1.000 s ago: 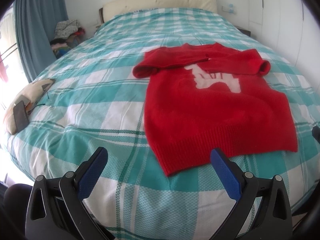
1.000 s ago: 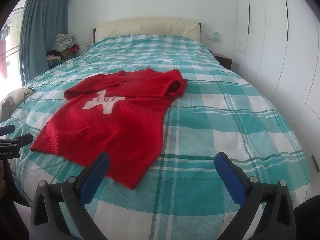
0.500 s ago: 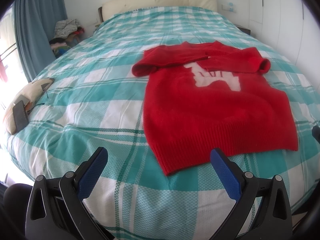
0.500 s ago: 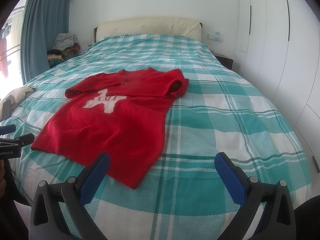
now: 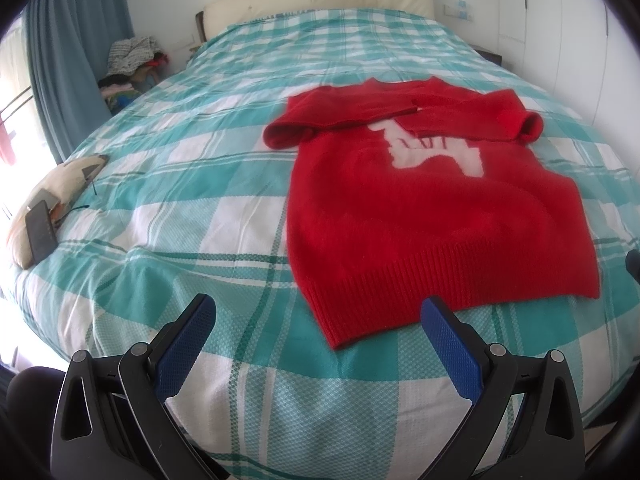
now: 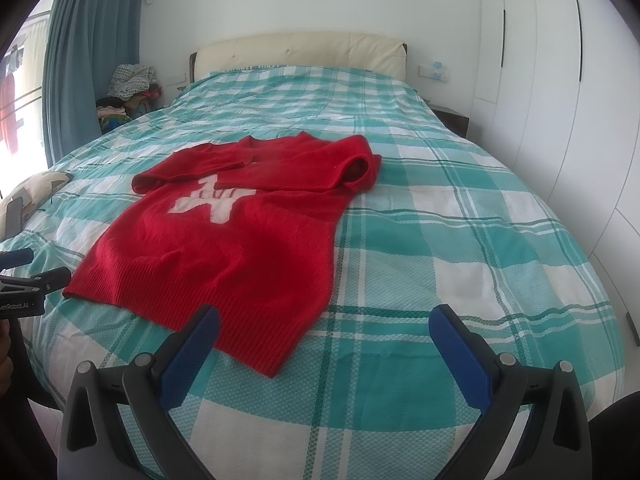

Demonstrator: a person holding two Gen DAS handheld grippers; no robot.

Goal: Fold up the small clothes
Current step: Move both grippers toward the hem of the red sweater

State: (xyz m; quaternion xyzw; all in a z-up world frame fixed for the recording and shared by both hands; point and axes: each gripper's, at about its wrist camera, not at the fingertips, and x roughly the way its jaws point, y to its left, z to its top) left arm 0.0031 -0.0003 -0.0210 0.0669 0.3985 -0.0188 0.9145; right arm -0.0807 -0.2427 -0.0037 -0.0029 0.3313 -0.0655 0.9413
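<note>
The bed (image 5: pixel 168 208) carries the red sweater (image 5: pixel 420 216) flat, sleeves folded across its chest. The left gripper (image 5: pixel 316 336) and right gripper (image 6: pixel 324 338) hover spread wide, empty, just short of the hem. Each should pinch one hem corner evenly. A cushion (image 5: pixel 52 196) bearing a phone (image 5: pixel 40 232) lies well clear.
</note>
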